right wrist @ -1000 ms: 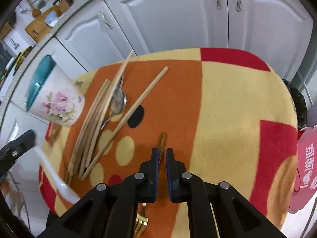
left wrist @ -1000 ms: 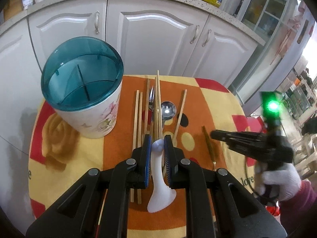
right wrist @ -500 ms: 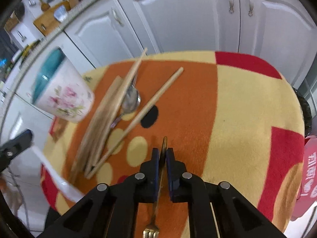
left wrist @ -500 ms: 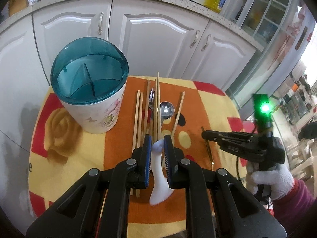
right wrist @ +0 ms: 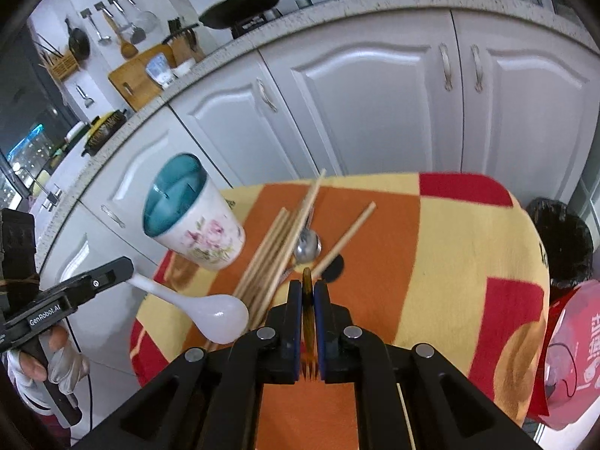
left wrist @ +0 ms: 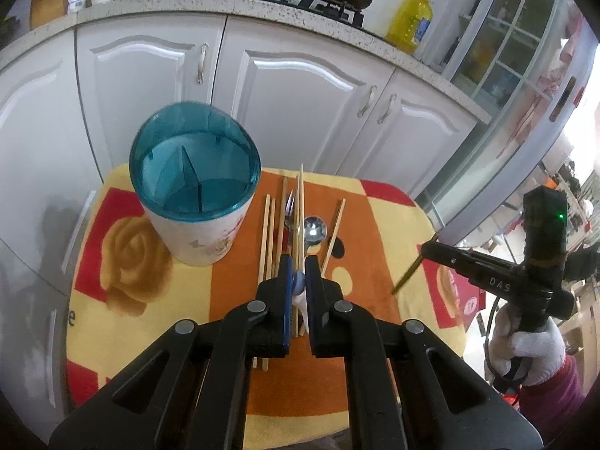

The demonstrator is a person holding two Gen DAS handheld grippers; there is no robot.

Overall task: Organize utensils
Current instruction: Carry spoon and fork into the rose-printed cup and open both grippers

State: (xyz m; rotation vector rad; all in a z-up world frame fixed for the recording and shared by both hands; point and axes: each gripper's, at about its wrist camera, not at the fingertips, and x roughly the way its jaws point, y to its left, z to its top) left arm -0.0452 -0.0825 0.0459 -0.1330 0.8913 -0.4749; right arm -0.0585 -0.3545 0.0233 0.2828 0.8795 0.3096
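Observation:
My left gripper (left wrist: 296, 262) holds the handle of a white ceramic spoon (right wrist: 215, 313) in the air above the cloth, and its jaws are closing tighter on it. My right gripper (right wrist: 307, 285) is shut on a golden fork (right wrist: 307, 302), whose tines point back at the camera. In the left wrist view that fork (left wrist: 407, 277) hangs slanted from the right gripper (left wrist: 426, 251). A floral holder with a teal divided insert (left wrist: 195, 195) stands at the table's far left. Beside it lie wooden chopsticks (left wrist: 299, 206), a metal spoon (left wrist: 315, 227) and a metal fork (left wrist: 288, 206).
The small table wears a yellow, orange and red cloth (right wrist: 450, 262). White kitchen cabinets (left wrist: 300, 105) stand just behind it. A bin with a black bag (right wrist: 558, 240) sits off the right edge. Gloved hands (left wrist: 525, 345) hold both grippers.
Both grippers have risen. The white spoon has come clear of the cloth, and the golden fork has been lifted off the table.

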